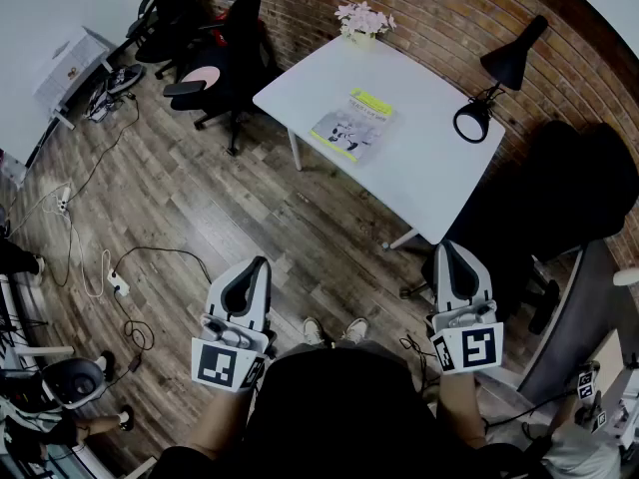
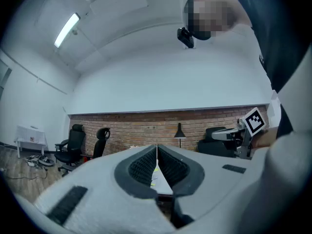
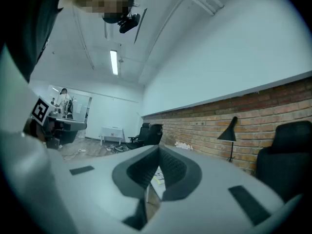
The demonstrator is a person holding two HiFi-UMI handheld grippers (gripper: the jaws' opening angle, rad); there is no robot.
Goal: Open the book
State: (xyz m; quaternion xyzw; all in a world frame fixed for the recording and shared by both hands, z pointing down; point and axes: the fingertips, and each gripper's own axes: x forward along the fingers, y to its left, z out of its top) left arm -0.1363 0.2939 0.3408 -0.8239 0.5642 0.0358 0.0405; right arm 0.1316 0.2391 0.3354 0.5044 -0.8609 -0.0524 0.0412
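Closed book [image 1: 351, 126], thin, with a grey illustrated cover and a yellow-green band, lying flat on the white table [image 1: 429, 173] between the flowers [image 1: 362, 18] and the desk lamp [image 1: 479, 118], well apart from both grippers. Judged light and flexible with a slick cover, it is best lifted at the cover's free edge, opposite the spine. Left gripper [image 1: 258, 267] and right gripper [image 1: 447, 252]: jaws pressed together, empty.

Book [image 1: 351, 125] lies on table [image 1: 429, 178], left of middle. Flowers [image 1: 363, 20] at table's far corner, by brick wall [image 1: 439, 8]. Lamp [image 1: 514, 60] at table's right side. Office chairs [image 1: 215, 48] left of table. Left gripper [image 1: 262, 262] and right gripper [image 1: 446, 247] well short of table, apart.
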